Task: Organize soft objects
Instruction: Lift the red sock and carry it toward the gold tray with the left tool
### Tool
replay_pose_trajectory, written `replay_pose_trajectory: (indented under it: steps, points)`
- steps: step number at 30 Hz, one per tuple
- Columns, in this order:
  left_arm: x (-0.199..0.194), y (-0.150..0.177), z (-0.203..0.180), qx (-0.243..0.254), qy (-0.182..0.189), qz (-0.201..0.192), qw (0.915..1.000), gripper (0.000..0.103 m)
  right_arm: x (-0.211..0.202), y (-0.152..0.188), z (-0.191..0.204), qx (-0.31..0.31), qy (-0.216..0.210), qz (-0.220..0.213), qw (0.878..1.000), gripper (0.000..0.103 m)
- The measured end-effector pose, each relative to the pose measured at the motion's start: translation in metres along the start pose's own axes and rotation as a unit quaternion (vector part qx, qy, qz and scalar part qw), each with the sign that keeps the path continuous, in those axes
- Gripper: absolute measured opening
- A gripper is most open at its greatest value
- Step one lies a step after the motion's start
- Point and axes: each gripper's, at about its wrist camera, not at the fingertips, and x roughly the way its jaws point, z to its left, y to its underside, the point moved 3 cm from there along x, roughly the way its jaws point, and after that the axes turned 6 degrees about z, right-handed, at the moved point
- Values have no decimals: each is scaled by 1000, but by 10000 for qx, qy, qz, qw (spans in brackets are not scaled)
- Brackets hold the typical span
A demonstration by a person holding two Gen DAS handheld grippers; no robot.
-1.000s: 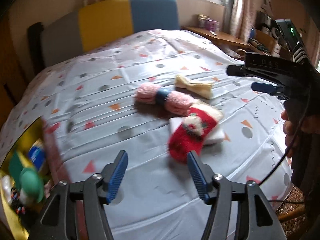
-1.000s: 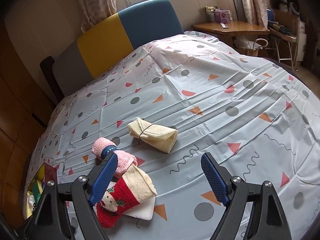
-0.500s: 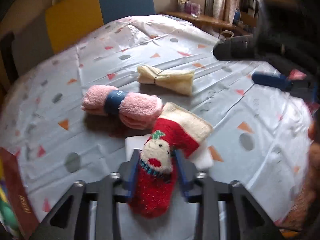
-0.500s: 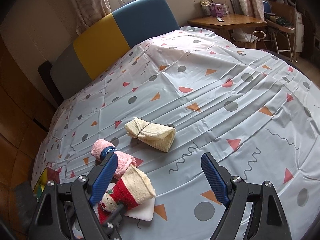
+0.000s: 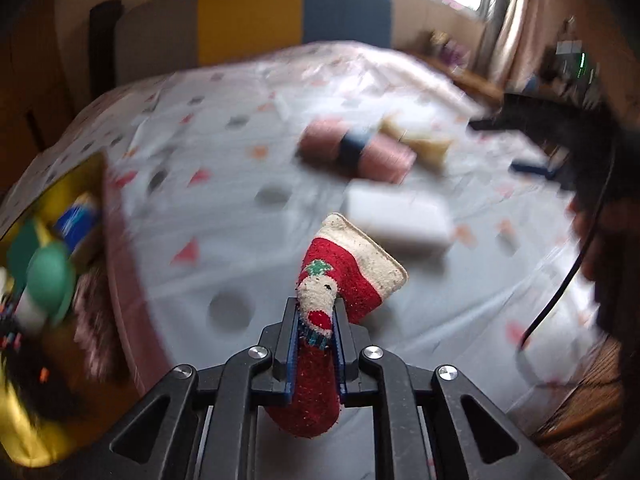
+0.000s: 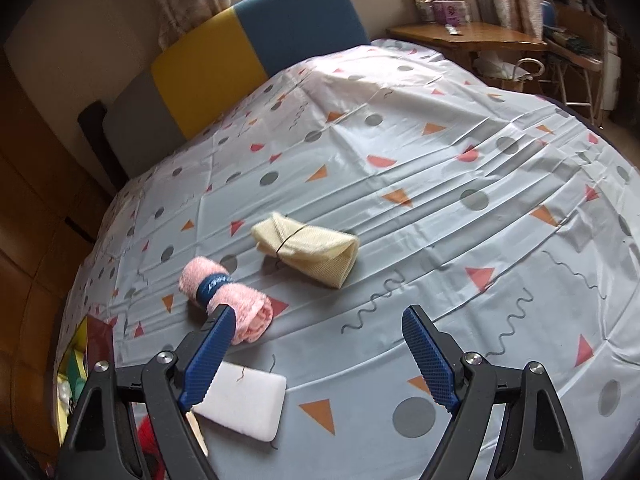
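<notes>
Sock (image 5: 320, 320) in left tool (image 5: 316, 344); box (image 5: 60, 280) alongside

Red Christmas sock (image 5: 320, 320), tong-clamped, aloft

There were two tools: the left tool (image 5: 317, 340) and the right tool (image 6: 320, 354). One red Christmas sock (image 5: 340, 280) with a cream cuff was counted. Two rolled towels lay on the one bed (image 6: 440, 168): one pink towel roll (image 6: 228, 300) with a blue band, and one cream towel roll (image 6: 308, 250) tied with a thin dark band. There was one white sponge block (image 6: 244, 404). One yellow box (image 5: 24, 420) stood at the bed's edge; how many things it held could not be told through the blur. One padded headboard (image 6: 240, 52) stood behind.
</notes>
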Motion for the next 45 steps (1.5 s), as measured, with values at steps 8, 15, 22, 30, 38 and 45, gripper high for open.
replay_pose_trajectory:
  steps: [8, 15, 22, 30, 38, 45]
  points:
    - [21, 11, -6, 263, -4, 52, 9996, 47, 18, 17, 33, -648, -505, 517, 9953, 86]
    - [20, 15, -6, 383, 119, -187, 9990, 47, 36, 39, 72, -1622, -754, 999, 9788, 91]
    - [18, 20, -4, 371, 241, -293, 9986, 47, 54, 55, 113, -3197, -642, 1451, 9341, 101]
    - [18, 22, -3, 317, 277, -358, 9985, 47, 91, 57, 116, -3697, -497, 2316, 8984, 102]
    - [17, 23, -3, 313, 259, -389, 9984, 47, 77, 82, 89, -3590, -93, 1783, 9161, 72]
    - [17, 22, -3, 294, 116, -373, 9988, 40, 73, 87, 89, -3546, -148, 1584, 9214, 78]
